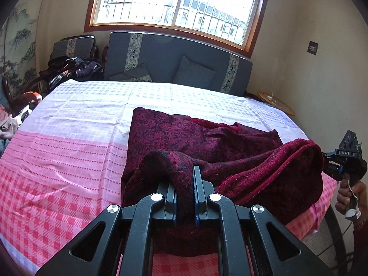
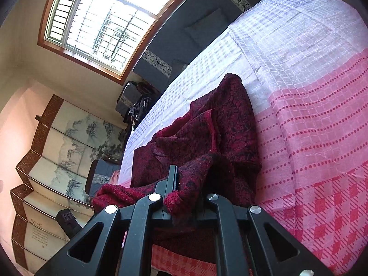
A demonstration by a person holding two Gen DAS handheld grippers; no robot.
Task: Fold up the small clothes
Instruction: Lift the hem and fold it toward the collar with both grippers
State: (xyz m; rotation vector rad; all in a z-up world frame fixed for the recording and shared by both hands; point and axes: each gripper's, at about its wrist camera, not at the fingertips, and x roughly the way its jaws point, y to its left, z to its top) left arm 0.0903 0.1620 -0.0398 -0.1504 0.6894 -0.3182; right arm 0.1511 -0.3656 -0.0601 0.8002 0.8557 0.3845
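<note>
A dark red patterned garment lies rumpled on the pink and white checked cloth near the front edge. My left gripper is shut on a raised fold of the garment at its near edge. My right gripper is shut on another fold of the garment, its right finger hidden by the fabric. The right gripper also shows in the left wrist view, at the garment's right end, held by a hand.
A grey sofa with cushions stands behind the table under a window. A pile of dark clothes lies at the back left. A folding screen stands by the wall. A round wooden stand sits at the back right.
</note>
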